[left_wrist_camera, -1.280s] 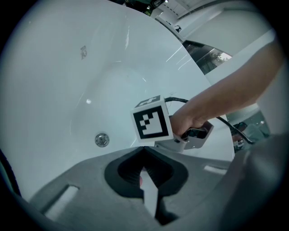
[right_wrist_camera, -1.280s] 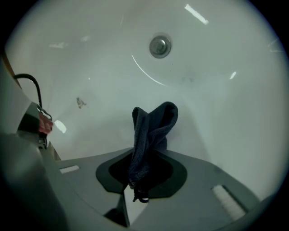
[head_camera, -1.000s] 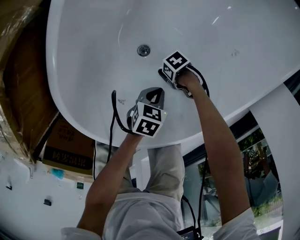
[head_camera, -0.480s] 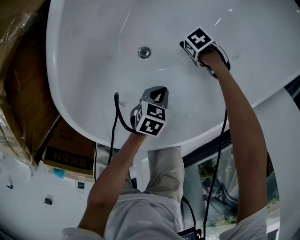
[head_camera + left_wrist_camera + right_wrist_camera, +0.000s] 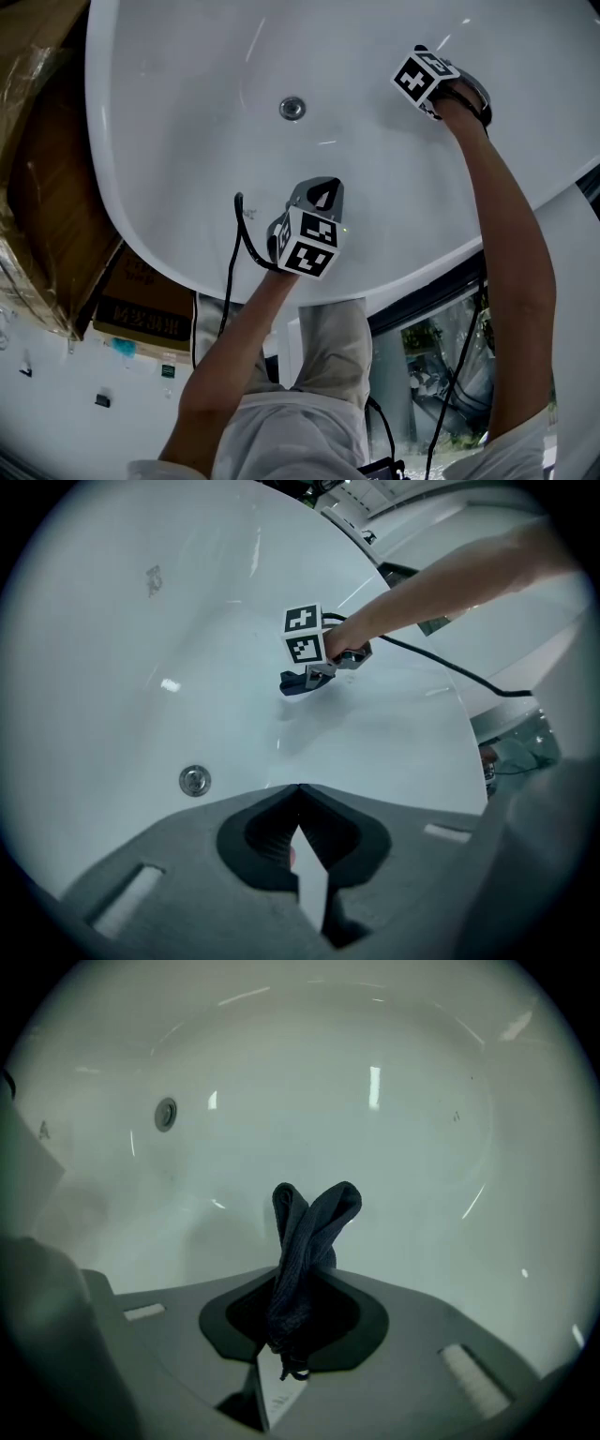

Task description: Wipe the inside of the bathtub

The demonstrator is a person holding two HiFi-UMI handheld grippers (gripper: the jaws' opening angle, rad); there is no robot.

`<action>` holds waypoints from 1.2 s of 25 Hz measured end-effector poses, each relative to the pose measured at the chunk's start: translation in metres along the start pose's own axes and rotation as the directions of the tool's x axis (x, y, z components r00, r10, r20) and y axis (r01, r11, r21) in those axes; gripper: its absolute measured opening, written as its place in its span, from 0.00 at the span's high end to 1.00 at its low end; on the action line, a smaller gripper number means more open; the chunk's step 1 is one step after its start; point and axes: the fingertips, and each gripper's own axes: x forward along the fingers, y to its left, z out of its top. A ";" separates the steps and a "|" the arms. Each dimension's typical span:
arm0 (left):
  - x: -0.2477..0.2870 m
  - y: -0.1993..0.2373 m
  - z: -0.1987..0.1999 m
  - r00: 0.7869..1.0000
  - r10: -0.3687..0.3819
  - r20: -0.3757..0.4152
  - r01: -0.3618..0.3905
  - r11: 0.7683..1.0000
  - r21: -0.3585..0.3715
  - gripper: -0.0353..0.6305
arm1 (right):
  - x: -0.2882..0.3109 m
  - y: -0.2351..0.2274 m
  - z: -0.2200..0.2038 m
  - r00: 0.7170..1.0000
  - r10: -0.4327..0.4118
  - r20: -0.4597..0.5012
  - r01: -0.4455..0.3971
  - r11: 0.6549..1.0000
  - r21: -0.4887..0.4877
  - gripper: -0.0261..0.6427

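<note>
Firmly pinched, dark cloth point(image 5: 314, 1218) juts beyond right tool point(image 5: 298, 1277) (inside the bathtub point(image 5: 394, 1119)).

Plastic-wrapped cardboard point(image 5: 37, 169) at left, smaller brown box point(image 5: 141, 300) below it — dark label, glass pane point(image 5: 431, 366) lower right

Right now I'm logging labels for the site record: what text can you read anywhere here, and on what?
No text here can be read.
Box: dark printed band, too blurred to read.
Tub wall: small grey mark, too small to read.
Cubes: square markers only, no words.
</note>
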 end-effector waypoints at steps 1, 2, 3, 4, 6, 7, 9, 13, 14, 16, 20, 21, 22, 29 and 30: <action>0.001 0.000 0.000 1.000 -0.001 -0.001 0.001 1.000 0.001 0.95 | 0.003 -0.006 -0.002 0.999 -0.035 -0.013 0.034 0.999 -0.026 0.86; 0.002 -0.001 0.000 1.000 -0.003 -0.004 0.003 1.000 0.003 0.95 | 0.007 -0.012 -0.004 0.998 -0.064 -0.028 0.063 0.997 -0.050 0.86; 0.002 -0.002 -0.001 1.000 -0.006 -0.007 0.006 1.000 0.007 0.95 | 0.011 -0.017 -0.007 0.995 -0.087 -0.045 0.084 0.994 -0.067 0.86; 0.002 -0.003 -0.001 1.000 -0.009 -0.011 0.009 1.000 0.013 0.95 | 0.016 -0.021 -0.011 0.993 -0.104 -0.062 0.099 0.992 -0.075 0.86; 0.002 -0.002 -0.001 1.000 -0.012 -0.017 0.013 1.000 0.027 0.95 | 0.024 -0.029 -0.015 0.989 -0.124 -0.087 0.118 0.990 -0.072 0.86; 0.002 0.000 -0.001 1.000 -0.010 -0.018 0.011 0.999 0.030 0.95 | 0.027 -0.031 -0.016 0.987 -0.130 -0.095 0.123 0.990 -0.072 0.86; 0.002 0.007 -0.001 1.000 -0.003 -0.018 0.003 1.000 0.024 0.95 | 0.032 -0.032 -0.016 0.983 -0.145 -0.111 0.135 0.987 -0.092 0.86; 0.005 0.014 0.001 1.000 0.004 -0.017 -0.004 1.000 0.018 0.95 | 0.040 -0.037 -0.018 0.972 -0.181 -0.150 0.161 0.978 -0.132 0.86; 0.005 0.014 0.002 1.000 0.004 -0.016 -0.004 1.000 0.020 0.95 | 0.042 -0.038 -0.018 0.969 -0.189 -0.160 0.168 0.977 -0.133 0.86; 0.005 0.014 0.003 1.000 0.003 -0.015 -0.003 1.000 0.023 0.95 | 0.044 -0.039 -0.018 0.963 -0.200 -0.179 0.175 0.974 -0.146 0.86; 0.004 0.019 0.005 1.000 0.013 -0.010 -0.012 0.999 0.032 0.95 | 0.052 -0.022 -0.021 0.956 -0.163 -0.244 0.111 0.971 -0.212 0.86; 0.004 0.021 0.005 1.000 0.016 -0.009 -0.015 0.999 0.031 0.95 | 0.053 -0.017 -0.021 0.953 -0.158 -0.257 0.098 0.968 -0.230 0.86; 0.003 0.021 0.005 1.000 0.018 -0.009 -0.017 0.999 0.029 0.95 | 0.054 -0.014 -0.020 0.952 -0.155 -0.264 0.089 0.966 -0.244 0.86; 0.005 0.020 0.004 1.000 0.016 -0.006 -0.016 0.999 0.031 0.95 | 0.057 0.012 -0.014 0.959 -0.083 -0.270 0.016 0.970 -0.241 0.86; 0.005 0.020 0.003 1.000 0.017 -0.004 -0.017 0.999 0.029 0.95 | 0.057 0.017 -0.014 0.960 -0.075 -0.270 0.008 0.970 -0.241 0.86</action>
